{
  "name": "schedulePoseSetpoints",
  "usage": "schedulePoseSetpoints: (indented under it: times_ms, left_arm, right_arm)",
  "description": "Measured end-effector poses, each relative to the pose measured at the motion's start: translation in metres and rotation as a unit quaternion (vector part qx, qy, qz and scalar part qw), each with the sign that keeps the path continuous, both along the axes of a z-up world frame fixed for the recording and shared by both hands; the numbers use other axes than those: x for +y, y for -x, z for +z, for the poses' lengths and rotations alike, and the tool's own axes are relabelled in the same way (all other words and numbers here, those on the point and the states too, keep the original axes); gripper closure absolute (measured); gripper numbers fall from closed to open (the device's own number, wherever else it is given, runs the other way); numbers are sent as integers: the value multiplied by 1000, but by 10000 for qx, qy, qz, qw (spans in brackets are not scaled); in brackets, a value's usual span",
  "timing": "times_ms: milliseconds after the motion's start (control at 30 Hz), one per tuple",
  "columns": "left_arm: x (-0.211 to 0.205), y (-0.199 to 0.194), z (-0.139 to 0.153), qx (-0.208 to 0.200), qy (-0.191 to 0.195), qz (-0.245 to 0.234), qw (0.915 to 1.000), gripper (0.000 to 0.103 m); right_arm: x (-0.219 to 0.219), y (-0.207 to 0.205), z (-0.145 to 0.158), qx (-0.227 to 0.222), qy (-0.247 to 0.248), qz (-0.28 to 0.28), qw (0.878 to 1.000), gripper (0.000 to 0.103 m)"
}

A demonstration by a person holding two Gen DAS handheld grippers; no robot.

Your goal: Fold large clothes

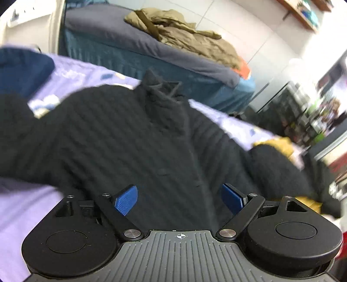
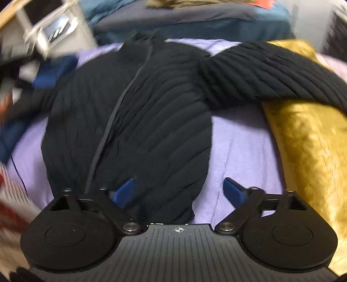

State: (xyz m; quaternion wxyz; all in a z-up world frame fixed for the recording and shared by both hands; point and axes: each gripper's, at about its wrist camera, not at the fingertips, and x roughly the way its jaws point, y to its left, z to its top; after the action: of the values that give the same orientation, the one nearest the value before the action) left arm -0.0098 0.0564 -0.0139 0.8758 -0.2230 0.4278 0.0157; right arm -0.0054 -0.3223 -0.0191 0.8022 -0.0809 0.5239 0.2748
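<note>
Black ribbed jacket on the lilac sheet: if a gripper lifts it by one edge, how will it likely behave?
The black ribbed jacket probably hangs floppy: its sleeve already drapes over the gold cushion. It looks thick and padded, so likely bulky rather than heavy. On the lilac sheet it may drag and bunch.

A bedroom in a home: a bed with a lilac sheet [image 2: 238, 147] carries a gold cushion [image 2: 308, 141], and a second bed [image 1: 151, 54] beside it, grey-sheeted, holds a rumpled khaki garment [image 1: 190, 36]. A wall shelf [image 1: 303, 15] hangs above.
</note>
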Motion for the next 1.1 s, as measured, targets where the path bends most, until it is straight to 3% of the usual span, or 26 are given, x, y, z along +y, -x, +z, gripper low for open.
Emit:
schedulePoseSetpoints:
  times_ms: [67, 167, 267, 333, 400, 500, 600, 667, 700, 767, 800, 833, 900, 967, 1100]
  left_arm:
    - [11, 18, -11, 243, -302, 73, 9992, 0]
    - [31, 54, -33, 785, -395, 269, 9958, 0]
    - [39, 91, -58, 1349, -343, 515, 9889, 0]
    - [38, 110, -67, 1554, -246, 621, 9856, 0]
    - [35, 122, -73, 1691, -147, 704, 9830, 0]
    - [31, 128, -79, 1733, 3, 800, 9816, 0]
    - [30, 128, -78, 1721, 93, 800, 9818, 0]
    - [27, 129, -76, 1679, 91, 750, 9829, 0]
    - [27, 129, -75, 1659, 80, 738, 9833, 0]
    - [26, 133, -74, 1640, 51, 745, 9836, 0]
    - [27, 135, -74, 1638, 32, 758, 9836, 0]
    - [29, 138, -74, 1642, 7, 779, 9833, 0]
    - [31, 144, -74, 1644, -60, 826, 9829, 0]
    - [30, 146, -76, 1642, -112, 799, 9831, 0]
    - [16, 138, -72, 1438, -416, 387, 9880, 0]
  right_arm:
    - [-6, 0, -10, 128, 206, 157, 9996, 11]
    - [-10, 9, -17, 389, 61, 191, 9990, 13]
    - [-6, 25, -13, 145, -22, 568, 9983, 10]
    - [7, 39, -12, -185, 191, 1238, 9920, 6]
    - [23, 55, -12, -589, 468, 2025, 9764, 6]
    - [49, 71, -19, -1164, 596, 3111, 9413, 6]
    - [64, 73, -29, -1228, 302, 4004, 9076, 5]
    - [79, 72, -52, -1013, 592, 4529, 8838, 2]
    - [85, 71, -63, -992, 735, 4742, 8717, 6]
    - [92, 70, -75, -1133, 944, 4990, 8540, 28]
    - [96, 65, -74, -1064, 896, 4976, 8562, 42]
    - [101, 56, -67, -855, 767, 4825, 8683, 61]
    - [108, 28, -43, -453, 288, 4151, 9082, 85]
    - [108, -10, -12, -130, -360, 3330, 9421, 89]
    - [100, -82, 47, -385, -1250, 1987, 9713, 93]
